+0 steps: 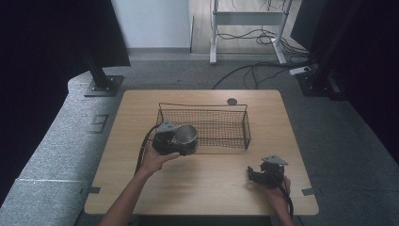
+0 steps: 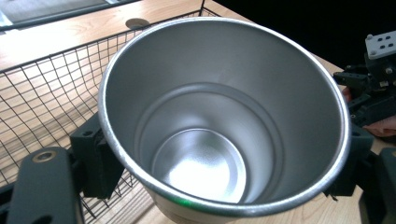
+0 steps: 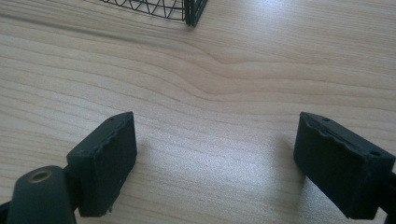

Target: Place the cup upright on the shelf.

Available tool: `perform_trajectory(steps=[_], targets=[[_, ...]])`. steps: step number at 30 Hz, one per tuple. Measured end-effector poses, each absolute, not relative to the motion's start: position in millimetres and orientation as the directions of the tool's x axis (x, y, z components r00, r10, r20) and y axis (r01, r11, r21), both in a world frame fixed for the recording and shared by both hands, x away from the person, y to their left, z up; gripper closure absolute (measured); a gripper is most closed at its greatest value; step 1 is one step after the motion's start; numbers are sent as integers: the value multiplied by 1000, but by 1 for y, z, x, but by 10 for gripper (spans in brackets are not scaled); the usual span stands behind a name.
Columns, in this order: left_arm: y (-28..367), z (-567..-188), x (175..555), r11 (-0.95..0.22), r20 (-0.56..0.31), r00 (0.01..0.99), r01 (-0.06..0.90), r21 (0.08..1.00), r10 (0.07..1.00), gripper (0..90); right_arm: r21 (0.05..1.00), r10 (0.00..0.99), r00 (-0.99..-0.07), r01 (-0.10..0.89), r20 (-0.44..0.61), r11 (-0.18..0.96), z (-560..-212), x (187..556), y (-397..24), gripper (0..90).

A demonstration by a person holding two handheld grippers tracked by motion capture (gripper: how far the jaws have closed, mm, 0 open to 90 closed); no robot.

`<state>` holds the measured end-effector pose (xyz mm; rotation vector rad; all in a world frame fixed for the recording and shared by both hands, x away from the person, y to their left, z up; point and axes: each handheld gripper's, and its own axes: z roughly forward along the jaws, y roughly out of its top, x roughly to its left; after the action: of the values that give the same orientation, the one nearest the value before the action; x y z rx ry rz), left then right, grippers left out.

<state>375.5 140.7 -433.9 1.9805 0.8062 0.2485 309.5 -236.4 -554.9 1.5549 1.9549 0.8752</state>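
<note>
Left gripper (image 1: 181, 141): clamped on the steel cup (image 2: 224, 116), at the wire basket's (image 1: 203, 123) front-left corner.
Right gripper (image 3: 217, 163): jaws wide apart, near the table's (image 1: 211, 183) front-right corner.

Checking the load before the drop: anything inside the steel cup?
Nothing: the steel cup shows bare walls and a bare bottom in the left gripper view. What lies under it is hidden by the cup.

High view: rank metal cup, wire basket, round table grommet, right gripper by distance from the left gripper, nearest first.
1. Metal cup: clamped in the left gripper jaws, by the basket's near left corner.
2. Wire basket: just behind and to its right.
3. Round grommet and right gripper: too close to call; far edge versus near right.
</note>
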Motion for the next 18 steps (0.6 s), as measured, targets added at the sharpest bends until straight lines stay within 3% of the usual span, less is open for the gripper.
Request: perform_trajectory(steps=[18], targets=[[138, -430, 392, -350, -129, 749, 447, 823, 650, 182, 737, 973, -229, 660, 14, 144, -555, 310, -236, 130]])
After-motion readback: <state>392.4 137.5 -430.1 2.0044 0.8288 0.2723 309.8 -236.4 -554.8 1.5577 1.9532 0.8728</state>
